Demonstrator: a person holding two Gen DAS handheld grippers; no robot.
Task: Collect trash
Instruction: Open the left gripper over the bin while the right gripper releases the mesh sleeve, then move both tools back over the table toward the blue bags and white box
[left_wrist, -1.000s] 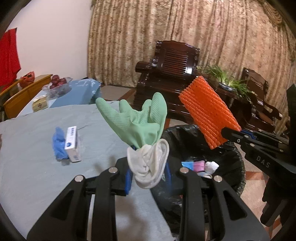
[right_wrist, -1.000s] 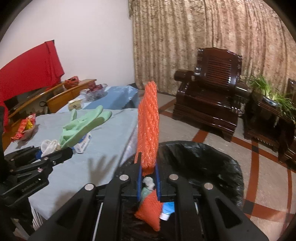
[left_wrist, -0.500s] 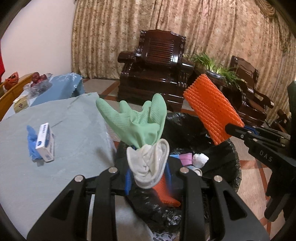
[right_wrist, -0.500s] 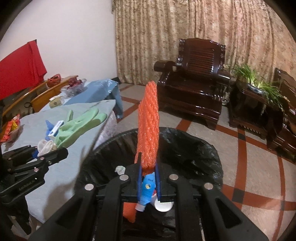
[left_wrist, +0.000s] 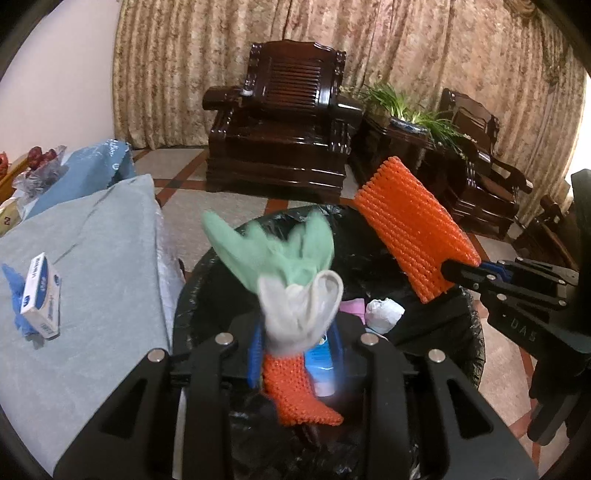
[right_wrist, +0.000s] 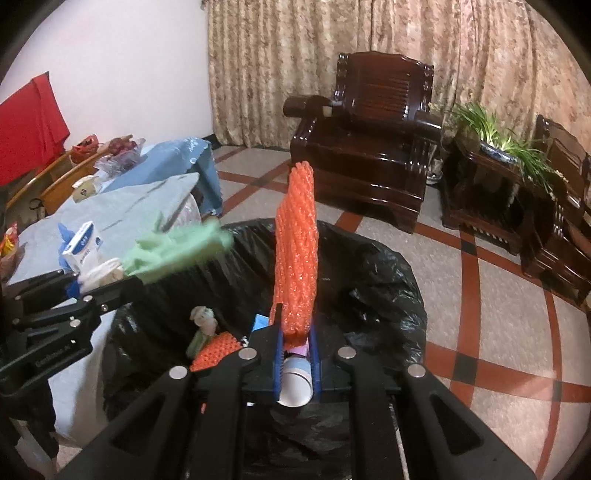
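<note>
Over bin (left_wrist: 465, 354): both grippers, tilted down.

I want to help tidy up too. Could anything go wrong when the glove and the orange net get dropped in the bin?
Maybe. The left gripper is opening around the green glove, whose long fingers reach toward the trash bag rim, so it might drape over the edge. The orange foam net stands tall in the shut right gripper; released, it could tip outside. The white box on the table could get forgotten.

Bin (left_wrist: 476, 354) just right of table (left_wrist: 92, 258); box (left_wrist: 40, 295) on table; armchair (left_wrist: 280, 122) beyond bin.
</note>
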